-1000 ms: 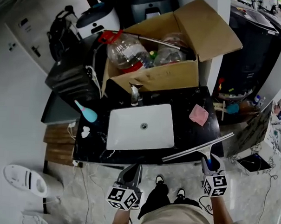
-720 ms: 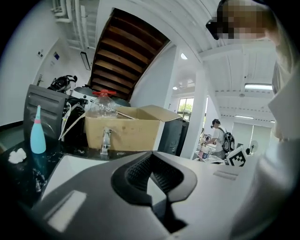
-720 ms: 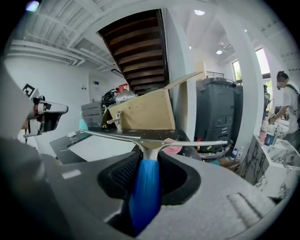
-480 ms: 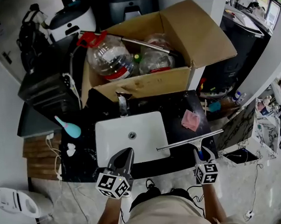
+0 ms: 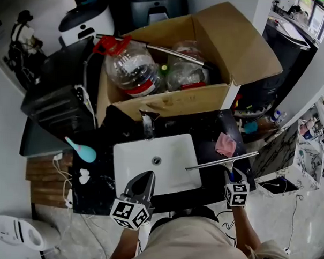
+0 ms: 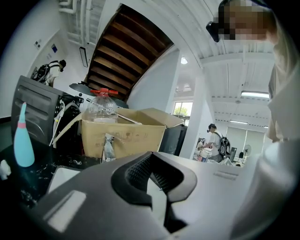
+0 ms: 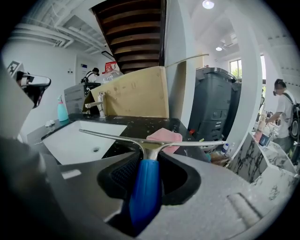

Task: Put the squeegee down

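The squeegee (image 5: 220, 161) has a long metal blade and a blue handle (image 7: 146, 187). My right gripper (image 5: 231, 178) is shut on that handle and holds the blade (image 7: 140, 139) crosswise over the black counter (image 5: 103, 175), between the white sink (image 5: 176, 178) and the pink cloth (image 5: 226, 144). Whether the blade touches the counter I cannot tell. My left gripper (image 5: 142, 179) hovers at the sink's front edge, its pads (image 6: 136, 169) close together with nothing between them.
A big cardboard box (image 5: 168, 105) full of plastic bottles stands behind the faucet (image 5: 147, 124). A teal bottle (image 5: 81, 151) lies on the counter's left end. Black bins (image 5: 277, 67) stand to the right, a black case (image 5: 55, 113) to the left.
Both grippers have come forward from the counter's front edge. The right one has sunk with the squeegee, which now lies over the counter beside the sink. The left one now reaches the sink's front.
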`<state>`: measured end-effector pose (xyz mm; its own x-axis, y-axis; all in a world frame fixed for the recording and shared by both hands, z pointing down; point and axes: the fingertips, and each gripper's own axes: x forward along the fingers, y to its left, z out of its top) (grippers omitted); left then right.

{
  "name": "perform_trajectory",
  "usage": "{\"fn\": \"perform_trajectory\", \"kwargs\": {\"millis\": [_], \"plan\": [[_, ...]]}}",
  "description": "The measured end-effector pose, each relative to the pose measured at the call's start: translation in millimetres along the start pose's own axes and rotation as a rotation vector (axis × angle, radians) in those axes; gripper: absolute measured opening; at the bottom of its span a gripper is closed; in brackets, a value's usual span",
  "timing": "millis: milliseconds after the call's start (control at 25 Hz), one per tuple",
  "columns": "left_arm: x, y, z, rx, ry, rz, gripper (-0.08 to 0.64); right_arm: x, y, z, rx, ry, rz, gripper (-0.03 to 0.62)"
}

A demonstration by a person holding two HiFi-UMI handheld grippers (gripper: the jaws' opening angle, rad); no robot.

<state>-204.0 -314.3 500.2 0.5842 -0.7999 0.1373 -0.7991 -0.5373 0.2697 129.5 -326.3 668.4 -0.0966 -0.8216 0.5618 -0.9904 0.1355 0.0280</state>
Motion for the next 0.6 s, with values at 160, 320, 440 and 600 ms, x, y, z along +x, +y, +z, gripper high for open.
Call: {"fn": "perform_trajectory", "kwargs": {"millis": [160, 320, 440, 600], "plan": [[4, 4, 6, 0.015, 0.005, 0.025, 0.015, 23, -7, -7, -0.019, 0.046, 0.006, 0.129], [15, 3, 10, 0.031, 0.017, 0.04, 0.015, 30, -10, -18, -0.001, 0.07, 0.025, 0.129], [25, -5, 13, 0.046, 0.022, 0.033, 0.015, 33, -12, -19, 0.013, 0.072, 0.036, 0.129], [31, -17, 12, 0.05, 0.033, 0.027, 0.015, 37, -16, -22, 0.001, 0.085, 0.051, 0.129]]}}
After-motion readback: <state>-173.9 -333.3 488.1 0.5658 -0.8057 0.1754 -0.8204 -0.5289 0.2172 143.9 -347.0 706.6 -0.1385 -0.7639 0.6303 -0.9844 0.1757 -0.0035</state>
